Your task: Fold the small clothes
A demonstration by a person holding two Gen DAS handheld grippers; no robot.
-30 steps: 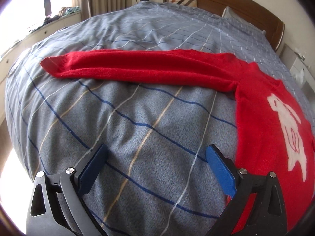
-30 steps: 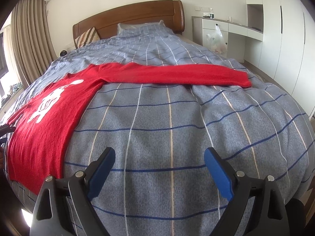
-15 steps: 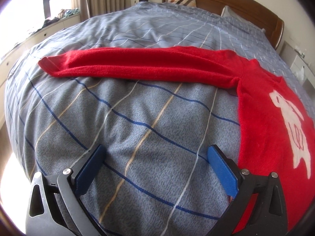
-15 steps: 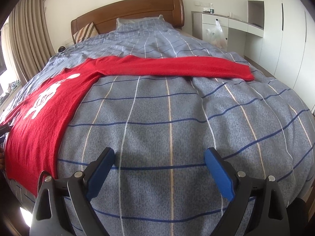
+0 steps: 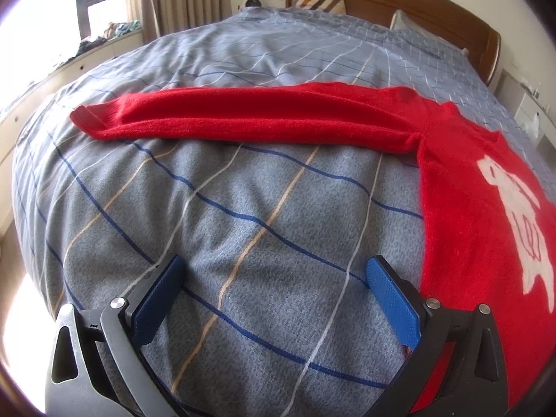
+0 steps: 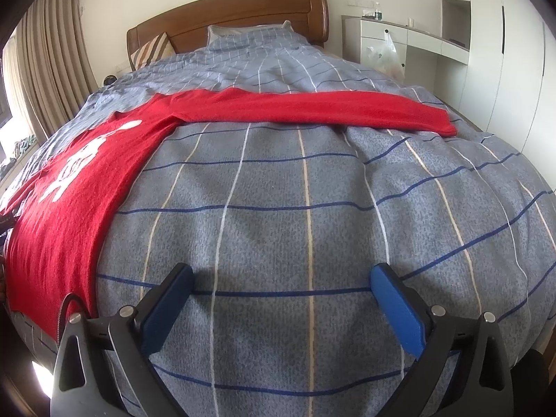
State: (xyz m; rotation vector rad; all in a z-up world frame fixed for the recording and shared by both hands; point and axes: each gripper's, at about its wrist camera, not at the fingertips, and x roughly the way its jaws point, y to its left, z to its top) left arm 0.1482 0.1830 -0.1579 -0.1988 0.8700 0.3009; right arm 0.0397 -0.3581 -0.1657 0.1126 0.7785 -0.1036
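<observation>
- Bedroom, daylight at the curtains: your sweater (image 5: 462, 208) lies flat on the checked duvet (image 5: 243, 215), near the foot of the bed.
- Its body runs foot to headboard (image 6: 226, 10), white motif up. Both sleeves are spread out sideways, so the long axis runs across the bed, cuff (image 5: 87, 118) to cuff (image 6: 441, 121).
- Your left gripper (image 5: 274, 278) is spread wide over bare duvet, holding nothing, just beside the sweater's side edge.
- Your right gripper (image 6: 281, 285) is opening, with only duvet between its jaws; the sweater's other edge lies near its left finger.
- Risk: the duvet is soft and puffy, so a pinch at the hem or a cuff may catch bedding too and drag it.
- Risk: the knit could stretch or skew if you lift one side alone.
</observation>
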